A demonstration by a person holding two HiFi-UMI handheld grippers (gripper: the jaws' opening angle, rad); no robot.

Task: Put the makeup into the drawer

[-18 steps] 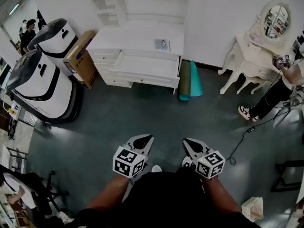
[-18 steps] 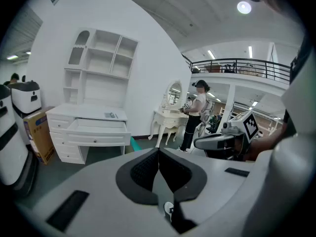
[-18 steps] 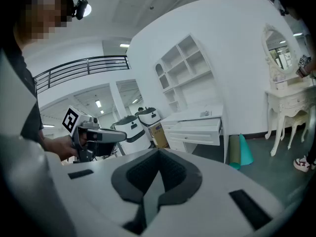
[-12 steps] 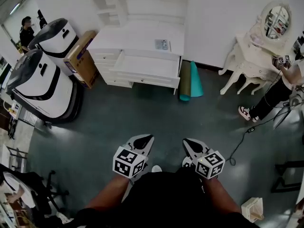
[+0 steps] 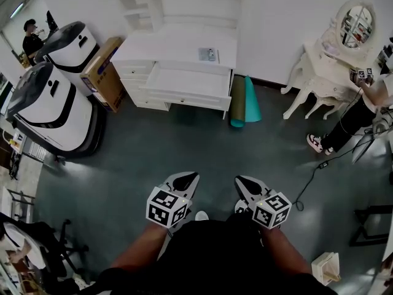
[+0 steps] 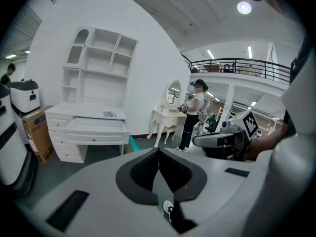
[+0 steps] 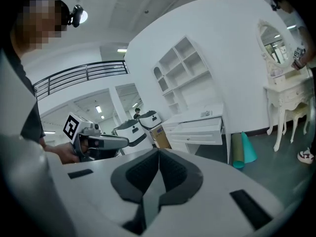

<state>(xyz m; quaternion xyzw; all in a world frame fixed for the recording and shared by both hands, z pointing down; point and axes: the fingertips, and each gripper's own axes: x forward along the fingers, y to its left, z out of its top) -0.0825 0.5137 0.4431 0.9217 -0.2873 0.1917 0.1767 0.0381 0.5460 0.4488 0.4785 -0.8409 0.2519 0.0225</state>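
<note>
Makeup (image 5: pixel 207 55) is seen as a small flat item lying on the white desk (image 5: pixel 159 45), close to the front edge of the top and toward its right corner (its details are too small to be made out). Just below that front edge the drawer (image 5: pixel 187 82) is pulled out, with its inside open to view from above.

The left gripper (image 5: pixel 191 178) and the right gripper (image 5: pixel 239 180) are held low and side by side in front of the person, over the dark floor (image 5: pixel 184 140) and well apart from the desk. Both are pointed toward the desk. In each gripper view the jaws are seen brought fully together, the pads meeting along one line, and nothing is held between them.

Open shelves (image 5: pixel 184 2) are set against the wall above the desk. A cardboard box (image 5: pixel 101 72) is leaned at the desk's left side, next to two white machines (image 5: pixel 55 109). Two rolled mats (image 5: pixel 245 103), one green and one teal, are laid on the floor just beside the desk's right side. Farther right a vanity table (image 5: pixel 325 66) with an oval mirror is placed, and a person (image 5: pixel 359 112) is stood beside it.
</note>
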